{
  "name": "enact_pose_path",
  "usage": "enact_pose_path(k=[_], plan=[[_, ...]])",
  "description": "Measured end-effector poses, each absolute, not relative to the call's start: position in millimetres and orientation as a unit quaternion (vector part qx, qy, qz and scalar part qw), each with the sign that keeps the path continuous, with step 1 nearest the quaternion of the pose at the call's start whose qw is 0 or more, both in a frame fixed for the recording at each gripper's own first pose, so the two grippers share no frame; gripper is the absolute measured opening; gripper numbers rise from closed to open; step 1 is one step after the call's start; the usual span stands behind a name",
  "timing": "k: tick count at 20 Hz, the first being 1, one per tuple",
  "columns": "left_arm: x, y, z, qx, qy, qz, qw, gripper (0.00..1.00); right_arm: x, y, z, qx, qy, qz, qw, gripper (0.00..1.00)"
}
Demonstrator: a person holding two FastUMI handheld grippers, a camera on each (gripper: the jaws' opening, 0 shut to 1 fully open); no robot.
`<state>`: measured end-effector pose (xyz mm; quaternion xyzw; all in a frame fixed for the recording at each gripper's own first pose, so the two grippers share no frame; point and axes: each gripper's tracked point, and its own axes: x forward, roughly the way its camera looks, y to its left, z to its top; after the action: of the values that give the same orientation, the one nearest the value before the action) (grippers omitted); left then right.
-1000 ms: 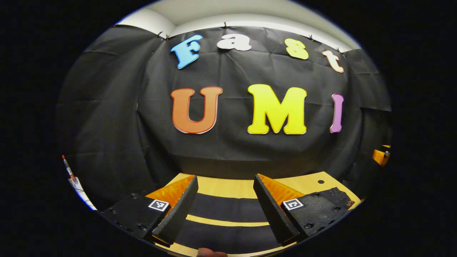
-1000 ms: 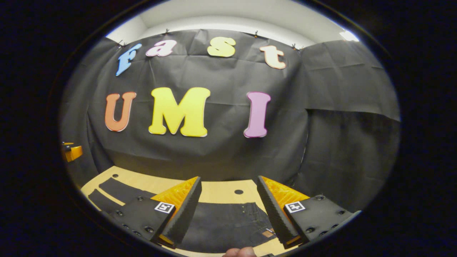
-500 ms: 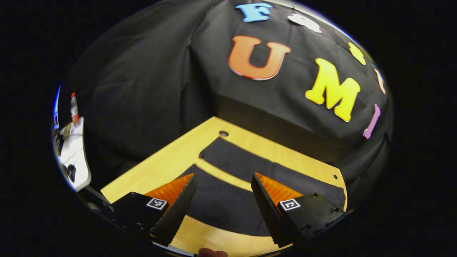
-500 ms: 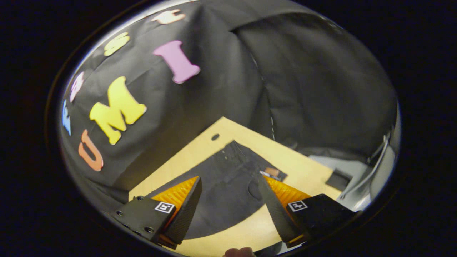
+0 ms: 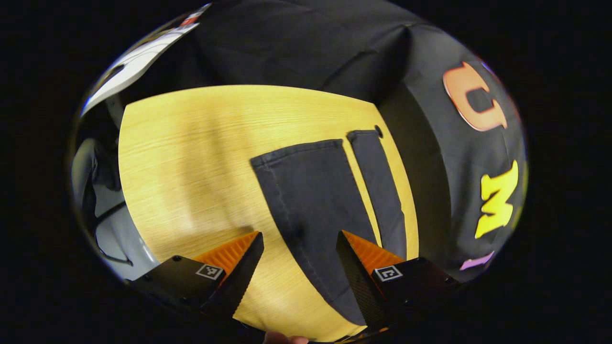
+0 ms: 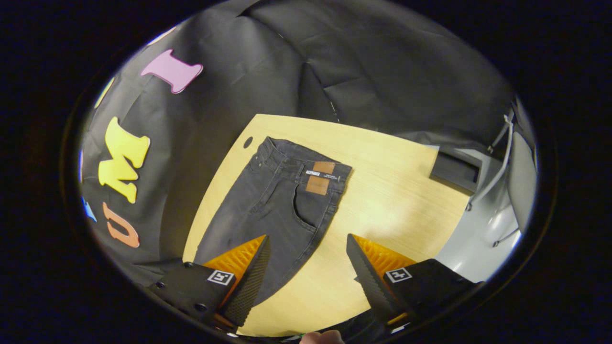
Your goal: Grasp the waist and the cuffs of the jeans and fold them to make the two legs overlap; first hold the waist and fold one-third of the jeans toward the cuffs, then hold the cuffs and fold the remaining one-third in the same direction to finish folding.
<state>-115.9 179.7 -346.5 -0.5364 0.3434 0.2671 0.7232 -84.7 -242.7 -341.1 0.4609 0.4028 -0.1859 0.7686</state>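
Left gripper view: left gripper (image 5: 299, 260) held above the table (image 5: 191, 157), jaws spread wide, nothing between them, no contact with cloth or wood. The jeans (image 5: 315, 205) lie flat on the light wooden tabletop, dark grey, running from 6 o'clock up toward 12 o'clock. The two legs lie side by side, apart, with a narrow strip of bare wood between them. The cuffs (image 5: 299, 150) end near the middle of the view; the near leg's cuff is at centre, the far leg's cuff at about 1 o'clock of it. A small round hole (image 5: 378, 130) in the table sits just beside the far cuff. Booth wall cloth at 12 to 3 o'clock. A white object at 10 o'clock, too blurred to identify. A fingertip (image 5: 286, 339) at the bottom edge, 6 o'clock.

Right gripper view: right gripper (image 6: 308, 267) also released, fingers well apart, hovering over the table, empty. The waist (image 6: 306, 160) of the jeans lies at centre, toward 12 o'clock, with a brown patch (image 6: 320, 177) on the waistband. Legs run down toward 7 o'clock, under the left finger (image 6: 251, 282). A second hole (image 6: 248, 142) in the table at 11 o'clock, near the waist. A dark box (image 6: 454, 169) beyond the table edge at 2 o'clock. Grey floor and a chair frame (image 6: 502, 148) at 3 o'clock. Nothing lies on the jeans.
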Motion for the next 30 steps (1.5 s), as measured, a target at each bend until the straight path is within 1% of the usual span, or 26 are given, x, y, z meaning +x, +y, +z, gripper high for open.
enact_pose_path(k=[2,4,5,6,7,8,9,10,11,12,13,14,15,17,18,19,20,21,22,24,25,26,27,28,29,30], plan=[[-109,186,-358,-0.548,0.340,0.271,0.714,0.99,-86,-241,-341,0.461,0.409,-0.183,0.766,0.98],[-100,190,-357,-0.553,0.329,0.268,0.717,0.97,-85,-240,-343,0.469,0.411,-0.186,0.760,0.99],[-95,192,-357,-0.551,0.327,0.266,0.721,1.00,-85,-239,-344,0.477,0.411,-0.189,0.754,0.98],[-87,192,-359,-0.549,0.324,0.264,0.724,0.96,-84,-238,-345,0.484,0.411,-0.192,0.748,0.98],[-81,194,-358,-0.547,0.321,0.261,0.728,1.00,-84,-238,-346,0.490,0.412,-0.194,0.744,0.93],[-72,193,-359,-0.544,0.317,0.256,0.733,0.96,-83,-237,-347,0.494,0.412,-0.195,0.740,0.93],[-67,193,-359,-0.543,0.313,0.253,0.737,0.96,-81,-237,-350,0.497,0.412,-0.196,0.738,0.93],[-62,193,-359,-0.546,0.305,0.249,0.740,1.00,-79,-238,-353,0.501,0.411,-0.196,0.736,0.93],[-57,197,-356,-0.553,0.293,0.246,0.740,0.97,-76,-238,-358,0.506,0.410,-0.197,0.733,0.93],[-51,197,-354,-0.563,0.280,0.245,0.738,1.00,-72,-238,-362,0.514,0.409,-0.198,0.728,0.93],[-46,198,-353,-0.575,0.267,0.244,0.734,0.87,-70,-239,-364,0.526,0.407,-0.201,0.719,0.93],[-39,199,-354,-0.586,0.256,0.245,0.729,1.00,-65,-239,-369,0.541,0.404,-0.204,0.709,0.93],[-38,199,-353,-0.593,0.252,0.244,0.725,1.00,-61,-239,-375,0.554,0.401,-0.210,0.698,0.93],[-27,196,-357,-0.604,0.246,0.241,0.719,0.84,-54,-243,-385,0.573,0.395,-0.220,0.683,0.93],[-24,196,-358,-0.607,0.246,0.241,0.716,0.93,-51,-245,-390,0.577,0.395,-0.224,0.678,0.93],[-23,196,-359,-0.610,0.246,0.240,0.714,0.76,-47,-246,-394,0.580,0.394,-0.228,0.676,0.93],[-22,196,-360,-0.611,0.247,0.241,0.713,0.74,-42,-248,-398,0.581,0.393,-0.232,0.674,0.98],[-20,196,-361,-0.611,0.248,0.241,0.712,0.81,-35,-250,-400,0.584,0.390,-0.233,0.673,0.98],[-20,196,-362,-0.610,0.252,0.242,0.712,0.65,-27,-250,-401,0.585,0.387,-0.234,0.673,0.98],[-19,196,-364,-0.605,0.259,0.243,0.713,0.57,-14,-250,-403,0.576,0.392,-0.232,0.679,0.97],[-18,195,-365,-0.603,0.262,0.243,0.713,0.53,-10,-250,-403,0.569,0.395,-0.231,0.683,0.92],[-15,194,-366,-0.601,0.264,0.241,0.714,0.51,-6,-249,-405,0.562,0.399,-0.229,0.688,0.96],[-13,193,-366,-0.599,0.267,0.241,0.715,0.49,-3,-249,-405,0.554,0.403,-0.227,0.692,0.97],[-10,192,-369,-0.596,0.271,0.241,0.716,0.48,-2,-249,-406,0.545,0.409,-0.229,0.695,0.92],[-9,192,-370,-0.593,0.275,0.241,0.717,0.46,-3,-248,-405,0.535,0.415,-0.231,0.698,0.96],[-9,191,-372,-0.590,0.278,0.243,0.718,0.45,-8,-250,-409,0.516,0.431,-0.243,0.699,0.96]])
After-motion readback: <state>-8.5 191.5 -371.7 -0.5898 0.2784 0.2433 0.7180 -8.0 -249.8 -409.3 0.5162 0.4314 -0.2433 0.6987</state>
